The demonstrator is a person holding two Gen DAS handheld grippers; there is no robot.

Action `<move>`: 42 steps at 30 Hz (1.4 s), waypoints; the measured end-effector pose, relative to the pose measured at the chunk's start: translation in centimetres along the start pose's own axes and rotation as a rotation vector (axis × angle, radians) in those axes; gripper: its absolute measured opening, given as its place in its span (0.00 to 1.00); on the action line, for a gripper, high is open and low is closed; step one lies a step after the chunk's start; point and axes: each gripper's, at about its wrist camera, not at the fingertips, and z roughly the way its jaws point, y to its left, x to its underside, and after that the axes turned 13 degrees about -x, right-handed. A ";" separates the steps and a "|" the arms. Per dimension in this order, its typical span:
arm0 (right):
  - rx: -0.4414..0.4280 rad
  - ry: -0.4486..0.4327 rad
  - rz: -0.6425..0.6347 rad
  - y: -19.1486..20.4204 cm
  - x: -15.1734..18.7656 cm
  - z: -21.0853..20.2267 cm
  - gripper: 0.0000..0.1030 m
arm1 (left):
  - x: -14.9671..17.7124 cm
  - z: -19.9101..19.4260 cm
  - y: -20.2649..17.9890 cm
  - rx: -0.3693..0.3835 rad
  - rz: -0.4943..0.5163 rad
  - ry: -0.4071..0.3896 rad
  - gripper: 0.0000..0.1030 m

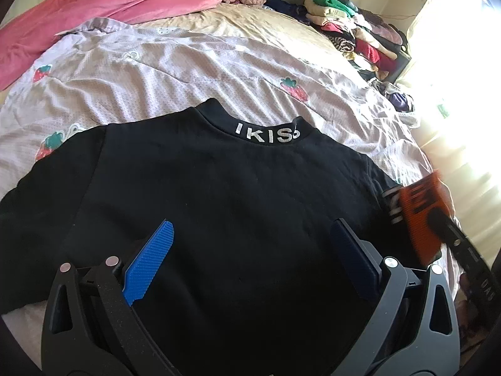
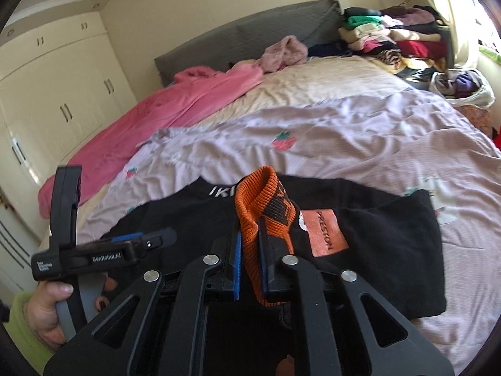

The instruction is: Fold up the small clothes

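Observation:
A black sweater (image 1: 238, 194) with white "IKISS" lettering on its collar (image 1: 266, 133) lies spread flat on the strawberry-print quilt (image 1: 175, 72). My left gripper (image 1: 252, 224) hovers over the sweater's body, open, with nothing between its blue pads (image 1: 150, 260). My right gripper (image 2: 249, 232) is shut on the sleeve's orange ribbed cuff (image 2: 260, 194), lifted over the sweater (image 2: 385, 250) beside an orange "PRESTON" patch (image 2: 325, 233). In the left wrist view that cuff (image 1: 419, 213) shows blurred at the sweater's right edge. A hand (image 2: 47, 310) holds the left gripper (image 2: 150, 239) at the left.
A pink blanket (image 1: 103, 9) lies along the far left of the bed. Stacks of folded clothes (image 1: 353, 28) stand at the back right corner, with a bag of clothes (image 2: 463, 87) beside them. A grey headboard (image 2: 244, 37) and cream wardrobes (image 2: 62, 94) lie behind.

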 end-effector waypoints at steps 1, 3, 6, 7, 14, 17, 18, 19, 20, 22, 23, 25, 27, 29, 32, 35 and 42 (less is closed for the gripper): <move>-0.010 0.008 0.003 0.0 0.2 0.4 0.11 | 0.1 0.1 -0.1 0.005 -0.002 0.005 0.92; -0.027 0.024 0.002 0.1 0.4 0.9 0.11 | 0.2 0.4 -0.2 0.025 -0.012 0.022 0.92; -0.032 0.030 0.010 -0.1 0.5 1.1 0.12 | 0.5 0.7 -0.7 0.032 -0.007 0.035 0.92; -0.033 0.021 0.020 -0.3 0.4 0.8 0.13 | 0.7 0.8 -1.1 0.035 0.000 0.038 0.92; 0.128 -0.027 0.037 -2.7 0.0 -1.3 0.28 | 1.9 1.4 -3.8 0.126 0.018 0.108 0.88; 0.183 -0.041 0.055 -4.0 0.0 -2.2 0.30 | 2.8 2.0 -5.4 0.199 0.015 0.165 0.77; 0.189 -0.044 0.061 -4.3 0.0 -2.4 0.31 | 3.1 2.3 -5.7 0.216 0.013 0.180 0.71; 0.198 -0.050 0.068 -4.7 0.1 -2.7 0.31 | 3.3 2.6 -6.3 0.234 0.010 0.200 0.65; 0.207 -0.054 0.071 -5.0 0.1 -3.0 0.31 | 3.5 2.9 -6.7 0.243 0.009 0.211 0.63; 0.233 -0.062 0.069 -5.4 0.2 -3.5 0.31 | 3.8 3.4 -7.4 0.254 -0.006 0.231 0.56; 0.240 -0.066 0.070 -5.5 0.2 -3.7 0.31 | 3.9 3.7 -7.7 0.259 -0.016 0.237 0.55; 0.244 -0.075 0.078 -5.9 0.2 -4.2 0.31 | 3.8 4.0 -8.4 0.252 -0.018 0.235 0.55; 0.246 -0.084 0.091 -6.2 0.1 -4.4 0.31 | 3.7 4.2 -9.0 0.227 -0.004 0.222 0.55; 0.248 -0.090 0.101 -6.5 0.2 -4.6 0.31 | 3.6 4.2 -9.8 0.198 0.010 0.197 0.44; 0.249 -0.092 0.103 -6.6 0.2 -4.7 0.31 | 3.4 4.5 -10.3 0.182 0.023 0.181 0.26; 0.254 -0.100 0.109 -6.8 0.2 -4.9 0.31 | 3.2 4.2 -10.4 0.195 0.056 0.161 0.12; 0.260 -0.104 0.115 -6.7 0.3 -4.9 0.31 | 0.9 0.8 -8.2 0.167 0.077 0.015 0.10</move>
